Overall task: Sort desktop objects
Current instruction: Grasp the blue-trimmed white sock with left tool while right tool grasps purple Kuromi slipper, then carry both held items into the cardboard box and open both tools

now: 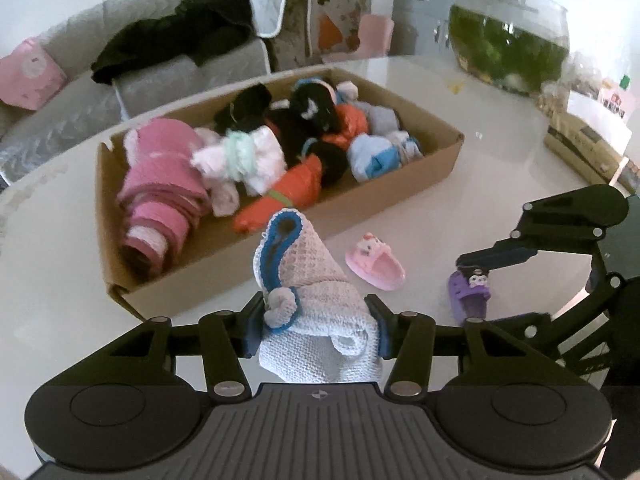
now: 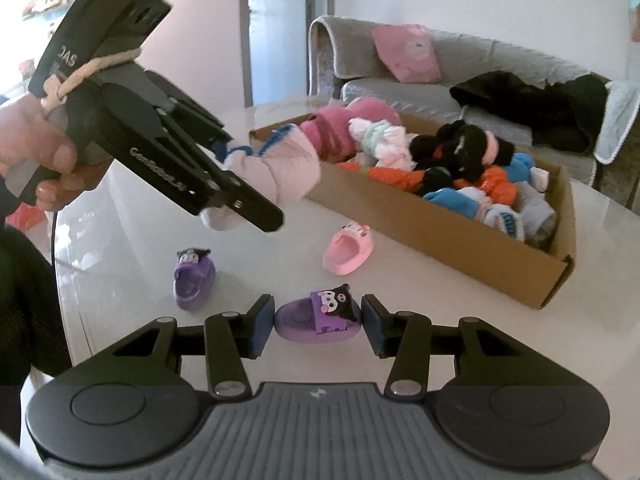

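Three toy slippers are out on the white table (image 2: 400, 200): two purple ones and one pink one. The first purple slipper (image 2: 318, 314) lies crosswise between the pads of the right gripper (image 2: 319, 320), whose jaws have drawn in narrow until both pads sit against its ends, so it looks gripped while it rests on the tabletop. The second purple slipper (image 2: 194, 280) lies ahead of those jaws and to their left, apart from the first; the pink slipper (image 2: 347, 249) lies straight ahead of them, nearer the box. The left gripper (image 1: 316, 320) is closed about halfway on one pale knitted garment with blue trim (image 1: 316, 300), a bundle that bulges up and forward past the pads and hangs clear of the table. There is one container, an open cardboard box (image 1: 420, 168), just beyond the left jaws. It is heaped with small rolled clothes: a pink striped knit at one end, white and mint pieces beside it, black fluffy ones in the middle, orange ones, and light blue and grey ones at the far end. The exact number of garments cannot be told from the pile.
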{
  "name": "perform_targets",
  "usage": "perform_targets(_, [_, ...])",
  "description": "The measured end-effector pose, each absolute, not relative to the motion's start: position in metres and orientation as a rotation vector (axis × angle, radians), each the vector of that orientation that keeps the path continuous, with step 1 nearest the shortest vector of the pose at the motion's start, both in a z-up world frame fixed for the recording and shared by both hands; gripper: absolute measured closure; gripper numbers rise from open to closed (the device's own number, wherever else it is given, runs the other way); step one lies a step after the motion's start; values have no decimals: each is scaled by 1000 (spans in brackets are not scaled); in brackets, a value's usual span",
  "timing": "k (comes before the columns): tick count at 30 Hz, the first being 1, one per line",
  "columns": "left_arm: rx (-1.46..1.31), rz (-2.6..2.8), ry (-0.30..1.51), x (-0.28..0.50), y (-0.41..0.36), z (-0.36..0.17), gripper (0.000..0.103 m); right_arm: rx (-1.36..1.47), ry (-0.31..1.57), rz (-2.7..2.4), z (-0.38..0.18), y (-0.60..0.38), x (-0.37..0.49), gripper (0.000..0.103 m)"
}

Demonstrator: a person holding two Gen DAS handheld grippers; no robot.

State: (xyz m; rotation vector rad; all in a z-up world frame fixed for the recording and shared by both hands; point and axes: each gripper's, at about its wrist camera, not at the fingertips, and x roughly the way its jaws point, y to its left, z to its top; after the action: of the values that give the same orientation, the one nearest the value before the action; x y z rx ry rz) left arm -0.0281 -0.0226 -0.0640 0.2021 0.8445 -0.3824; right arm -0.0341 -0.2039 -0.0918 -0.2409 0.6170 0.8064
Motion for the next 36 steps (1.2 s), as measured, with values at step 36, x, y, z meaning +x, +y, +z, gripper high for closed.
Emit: perform_targets(36, [27,-281,585,137,-5,-9,45,2,375,496,3,-242,103,59])
